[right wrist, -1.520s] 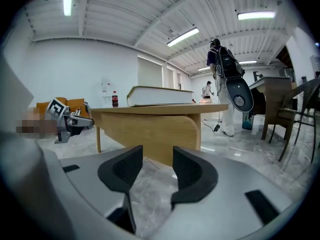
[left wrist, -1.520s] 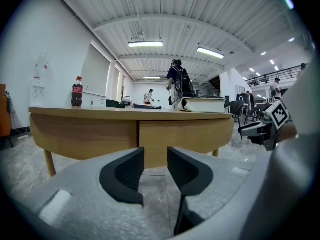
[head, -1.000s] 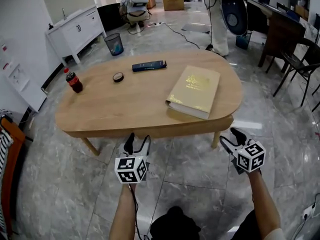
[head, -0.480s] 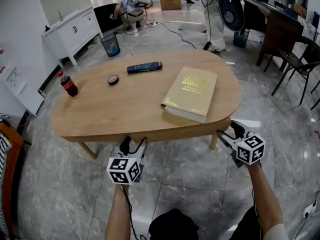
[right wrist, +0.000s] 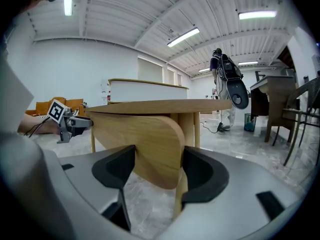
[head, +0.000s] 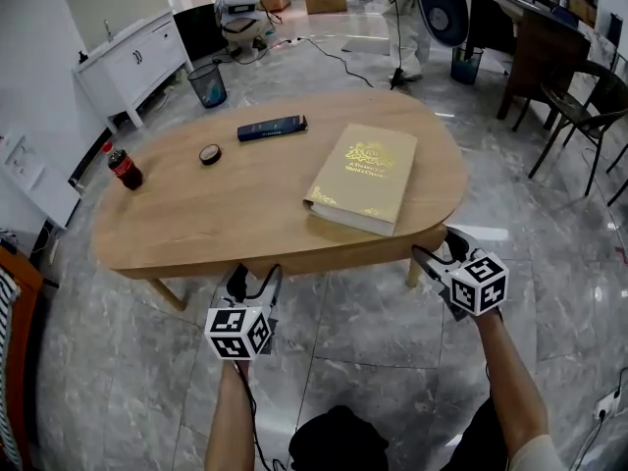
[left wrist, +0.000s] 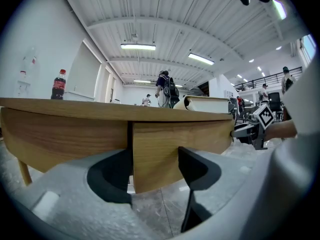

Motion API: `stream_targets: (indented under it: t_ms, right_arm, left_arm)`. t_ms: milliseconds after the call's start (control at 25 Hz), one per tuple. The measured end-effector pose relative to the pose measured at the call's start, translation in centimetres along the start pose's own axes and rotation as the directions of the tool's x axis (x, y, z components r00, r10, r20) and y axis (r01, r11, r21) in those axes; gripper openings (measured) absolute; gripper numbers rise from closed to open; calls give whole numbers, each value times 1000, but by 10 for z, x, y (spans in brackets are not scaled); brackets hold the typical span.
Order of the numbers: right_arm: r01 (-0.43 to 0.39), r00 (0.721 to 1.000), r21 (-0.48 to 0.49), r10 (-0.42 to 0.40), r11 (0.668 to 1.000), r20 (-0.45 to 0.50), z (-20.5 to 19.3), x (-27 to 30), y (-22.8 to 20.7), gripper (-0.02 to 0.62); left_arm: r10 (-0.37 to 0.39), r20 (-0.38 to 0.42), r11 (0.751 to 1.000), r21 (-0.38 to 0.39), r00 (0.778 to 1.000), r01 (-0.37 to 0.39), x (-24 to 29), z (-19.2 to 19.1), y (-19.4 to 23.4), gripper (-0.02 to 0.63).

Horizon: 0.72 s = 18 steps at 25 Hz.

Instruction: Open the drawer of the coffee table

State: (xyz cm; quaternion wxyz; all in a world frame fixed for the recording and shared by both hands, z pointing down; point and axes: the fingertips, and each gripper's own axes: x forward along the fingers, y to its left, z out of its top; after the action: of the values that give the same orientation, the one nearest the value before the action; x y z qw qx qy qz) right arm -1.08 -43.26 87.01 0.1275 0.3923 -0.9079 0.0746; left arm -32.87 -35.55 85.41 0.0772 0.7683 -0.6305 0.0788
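Observation:
The oval wooden coffee table [head: 216,204] has a drawer front [head: 334,260] under its near edge. My left gripper [head: 250,278] faces the left end of that drawer front [left wrist: 165,149]; its jaws have just been opening and stand apart, with the panel's left edge showing in the gap, untouched. My right gripper [head: 432,253] is at the rounded right end of the drawer front [right wrist: 150,144]. Its jaws have just been opening too, and that end sits between them without being pressed.
On the tabletop lie a thick cream book [head: 363,177], a dark remote [head: 272,127], a small round tin [head: 209,153] and a cola bottle [head: 122,166]. A white cabinet [head: 132,62], a bin [head: 207,84], chairs [head: 589,106] and a standing person [head: 407,18] lie beyond.
Both grippers have come closer to the table's near edge, the right one more than the left. The view has shifted slightly; the things on the table have not moved.

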Motion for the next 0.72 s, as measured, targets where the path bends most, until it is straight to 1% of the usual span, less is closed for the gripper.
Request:
stream_targets:
  t_ms: [240, 720]
  right_arm:
    - [8, 1000, 1, -8, 1000, 4, -4, -9, 5, 298]
    - [7, 1000, 14, -7, 1000, -6, -14, -38, 22, 301]
  left_arm:
    - [2, -12, 1000, -5, 1000, -2, -8, -3, -4, 273]
    - [10, -42, 1000, -9, 999, -11, -39, -11, -21, 275]
